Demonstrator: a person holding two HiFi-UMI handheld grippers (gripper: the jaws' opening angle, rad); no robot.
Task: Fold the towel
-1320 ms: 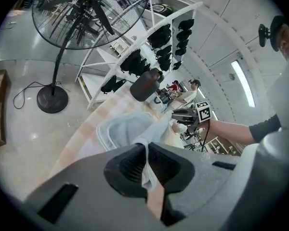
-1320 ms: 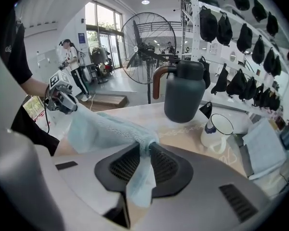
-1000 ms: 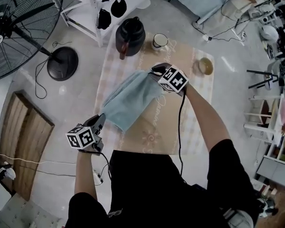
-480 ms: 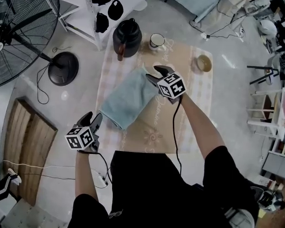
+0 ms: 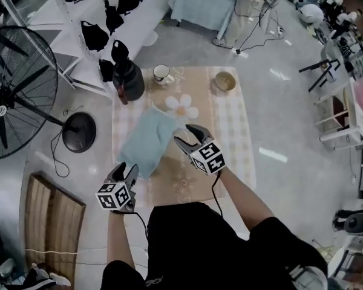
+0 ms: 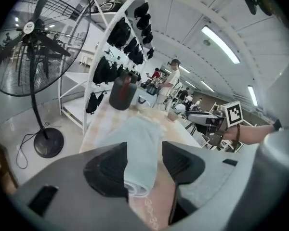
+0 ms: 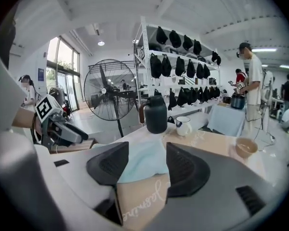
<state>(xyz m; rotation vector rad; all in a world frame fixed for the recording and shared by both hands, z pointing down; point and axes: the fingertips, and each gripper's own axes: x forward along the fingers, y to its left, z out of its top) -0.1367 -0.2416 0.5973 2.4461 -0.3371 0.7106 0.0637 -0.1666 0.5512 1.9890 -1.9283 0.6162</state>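
Towel [image 5: 144, 142] now lies released on checked tablecloth [image 5: 233, 139], fan [image 5: 15, 92] nearby.

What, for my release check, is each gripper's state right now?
Left gripper: open, fingers just opened, nothing gripped.
Right gripper: open, fingers just opened, nothing gripped.
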